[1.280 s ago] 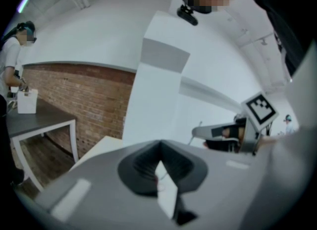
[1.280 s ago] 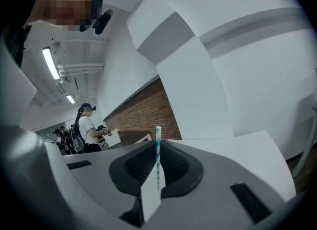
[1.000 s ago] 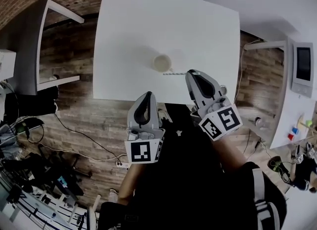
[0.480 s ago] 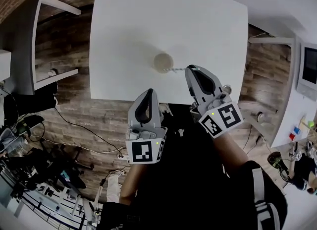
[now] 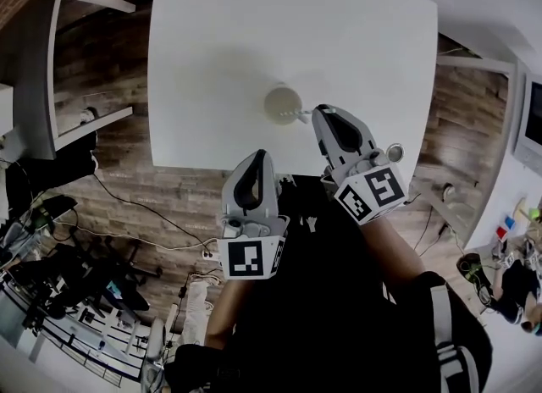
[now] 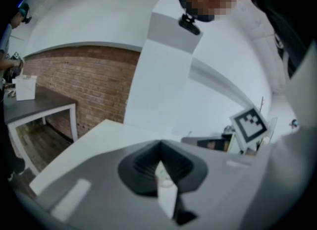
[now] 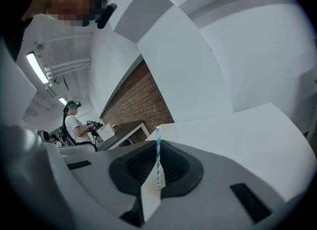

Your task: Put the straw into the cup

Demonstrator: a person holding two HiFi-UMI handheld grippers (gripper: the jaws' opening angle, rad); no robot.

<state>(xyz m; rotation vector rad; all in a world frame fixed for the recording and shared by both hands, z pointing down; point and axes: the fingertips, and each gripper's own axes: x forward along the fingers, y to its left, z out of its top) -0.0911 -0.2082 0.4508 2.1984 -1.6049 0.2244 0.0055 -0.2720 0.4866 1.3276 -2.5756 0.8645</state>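
Currently, the right hand-held gripper [image 5: 322, 119] is clenching the striped straw [image 5: 301, 115], whose long axis is pointing left at the cup [image 5: 279, 103] just beside it on the surface [image 5: 212, 52]. The left hand-held gripper [image 5: 257, 159], clenched empty, is hanging farther off, lower left.

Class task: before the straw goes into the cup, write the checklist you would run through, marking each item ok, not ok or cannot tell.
1. Right gripper shut on the straw: ok.
2. Cup upright on the table: ok.
3. Straw tip over the cup's mouth: cannot tell.
4. Left gripper shut, empty, clear of the cup: ok.
5. Cup empty inside: cannot tell.
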